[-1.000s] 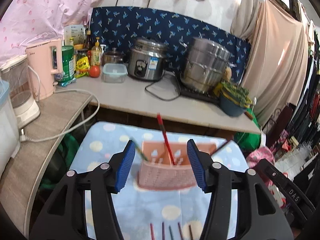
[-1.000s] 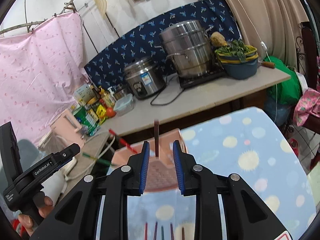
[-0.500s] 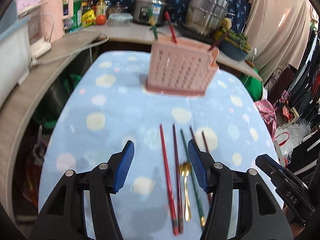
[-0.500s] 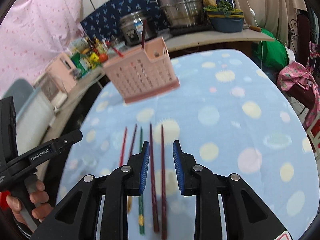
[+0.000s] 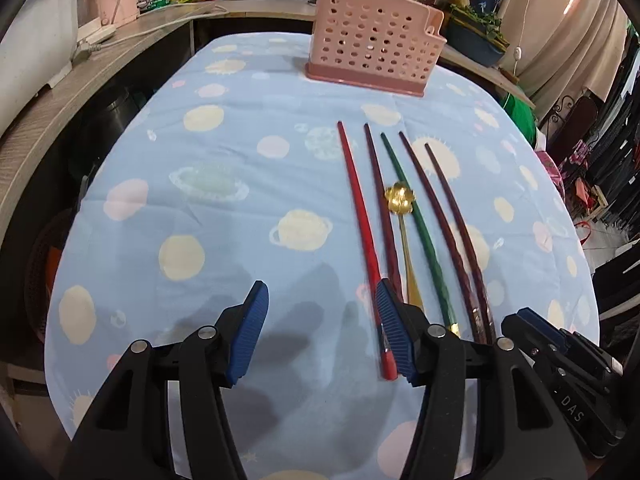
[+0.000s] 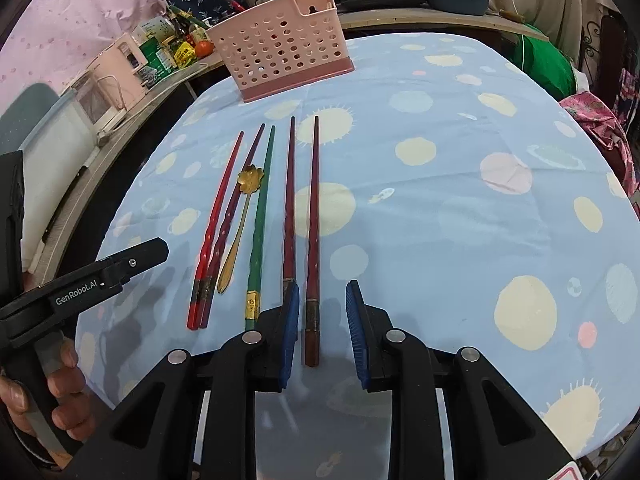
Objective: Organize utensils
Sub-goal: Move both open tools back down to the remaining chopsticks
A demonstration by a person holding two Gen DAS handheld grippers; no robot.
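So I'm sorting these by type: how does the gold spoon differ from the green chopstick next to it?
The gold spoon is shorter than the green chopstick, ending well short of its far tip. The spoon has a flower-shaped bowl; the chopstick is a plain tapering stick. The spoon is all gold metal; the chopstick is green with only a gold band near its thick end. Both lie flat on the blue cloth, pointing toward the pink basket.

Cluttered counter (image 5: 120, 46) and pink curtain (image 6: 80, 12) behind planet-print tablecloth (image 5: 248, 184).
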